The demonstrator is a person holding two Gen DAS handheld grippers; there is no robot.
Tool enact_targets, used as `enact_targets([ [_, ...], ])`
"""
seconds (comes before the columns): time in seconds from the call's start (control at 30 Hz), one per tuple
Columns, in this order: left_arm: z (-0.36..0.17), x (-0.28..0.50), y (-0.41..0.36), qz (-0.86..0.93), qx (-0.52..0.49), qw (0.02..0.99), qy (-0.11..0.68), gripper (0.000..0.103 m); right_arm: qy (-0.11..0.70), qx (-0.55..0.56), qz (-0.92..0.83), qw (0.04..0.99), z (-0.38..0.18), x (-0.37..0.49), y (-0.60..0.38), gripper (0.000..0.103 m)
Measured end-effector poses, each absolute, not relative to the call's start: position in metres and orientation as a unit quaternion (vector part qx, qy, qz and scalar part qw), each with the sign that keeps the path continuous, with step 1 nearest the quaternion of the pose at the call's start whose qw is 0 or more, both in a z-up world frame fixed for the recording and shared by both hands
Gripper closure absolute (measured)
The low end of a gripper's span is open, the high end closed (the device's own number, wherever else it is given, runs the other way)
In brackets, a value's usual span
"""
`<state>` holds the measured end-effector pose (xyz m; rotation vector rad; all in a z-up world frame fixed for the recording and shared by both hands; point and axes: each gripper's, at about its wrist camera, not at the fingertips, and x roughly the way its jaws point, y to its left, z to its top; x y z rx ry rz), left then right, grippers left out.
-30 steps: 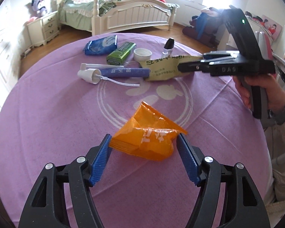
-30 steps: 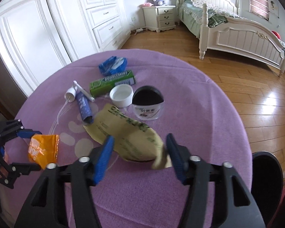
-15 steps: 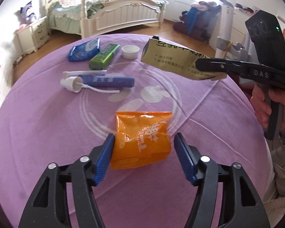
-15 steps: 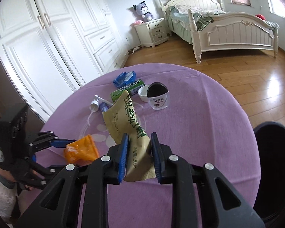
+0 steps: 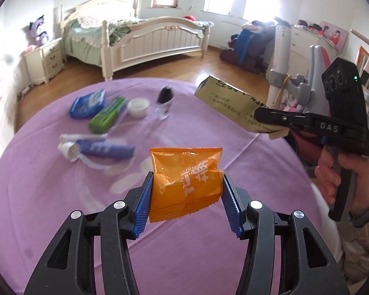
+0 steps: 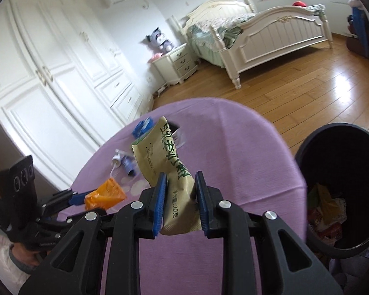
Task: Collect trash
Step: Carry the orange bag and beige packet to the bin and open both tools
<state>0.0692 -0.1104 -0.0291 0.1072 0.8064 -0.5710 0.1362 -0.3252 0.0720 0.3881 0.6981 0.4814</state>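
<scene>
A: Status? Both tools loaded?

B: Yes. Left gripper (image 5: 185, 198) is clamped on the crinkly orange plastic snack wrapper (image 5: 184, 182), blue pads pressing its two side edges, wrapper lifted clear of the round purple tablecloth (image 5: 49, 196). Lower centre of the left view.

A: Right one?

B: Right gripper (image 6: 179, 204) is pinched narrow on the bottom end of the tan paper-foil pouch with green print (image 6: 164, 157). Most of the pouch sticks up and forward, unsupported, lower centre of the right view.

A: How do they handle?

B: Both look near weightless and soft. The wrapper looks slick film; it bows between the pads, so I'd guess it could squirt out if squeezed harder. A bite across the crimped seam would be safer. The pouch is stiffer but floppy along its length, likely to swing.

A: Where's the bin?

B: Black round waste bin (image 6: 342, 184), right edge of the right view, just beside the table edge and lower than the top. Some trash already inside.

A: Clearance?

B: Open cloth between the pouch and the bin side. Clutter sits at the far side: blue tissue pack (image 5: 87, 103), green gum pack (image 5: 105, 118), white cap (image 5: 138, 107), small dark-capped bottle (image 5: 165, 103), purple spray tube (image 5: 103, 148). All well apart from both tools. Watch the pouch tip against the bin rim, and the left tool crossing behind the right.
</scene>
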Motion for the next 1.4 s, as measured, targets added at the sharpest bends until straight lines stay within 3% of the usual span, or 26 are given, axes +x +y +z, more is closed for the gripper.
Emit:
enact_targets([
  [0.67, -0.019, 0.123, -0.315, -0.367, 0.065, 0.859, 0.352, 0.05, 0.319, 0.284, 0.085, 0.9, 0.039, 0.153, -0.471, 0.079],
  [1.4, -0.06, 0.15, -0.398, -0.391, 0.094, 0.829, 0.389, 0.05, 0.348, 0.336, 0.028, 0.874, -0.016, 0.147, -0.537, 0.079],
])
